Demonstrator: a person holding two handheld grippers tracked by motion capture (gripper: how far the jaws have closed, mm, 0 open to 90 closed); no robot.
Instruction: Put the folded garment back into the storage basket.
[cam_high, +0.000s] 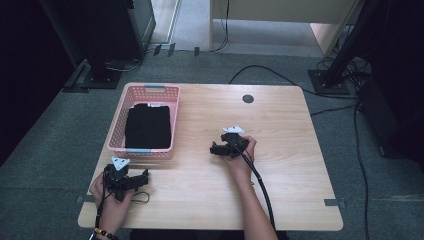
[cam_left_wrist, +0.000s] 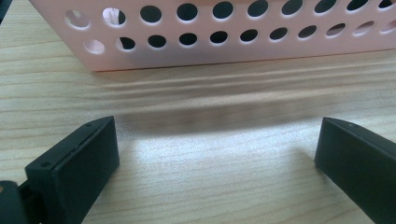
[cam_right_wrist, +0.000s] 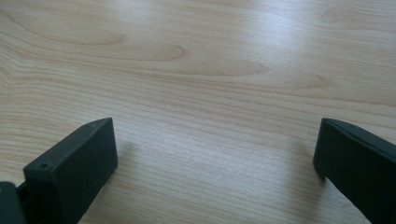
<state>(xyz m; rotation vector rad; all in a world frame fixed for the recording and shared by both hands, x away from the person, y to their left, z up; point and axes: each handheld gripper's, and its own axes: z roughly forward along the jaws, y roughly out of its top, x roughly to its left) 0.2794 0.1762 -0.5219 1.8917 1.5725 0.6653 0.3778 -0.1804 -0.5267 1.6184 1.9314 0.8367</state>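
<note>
A pink perforated basket (cam_high: 116, 131) stands at the table's left, and a folded black cloth (cam_high: 148, 126) lies inside it. My left gripper (cam_high: 145, 175) rests low over the wood just in front of the basket's near wall (cam_left_wrist: 233, 44); its jaws stand wide apart with nothing between them. My right gripper (cam_high: 214, 148) is held near the table's middle, pointing left, open, with bare wood between its jaws. In the right gripper view the two black fingers (cam_right_wrist: 74, 168) frame plain tabletop.
The wooden table (cam_high: 280, 170) has a round cable hole (cam_high: 248, 98) near its far edge. Cables trail from both grippers toward the person. Dark stands and cables sit on the grey floor beyond the table.
</note>
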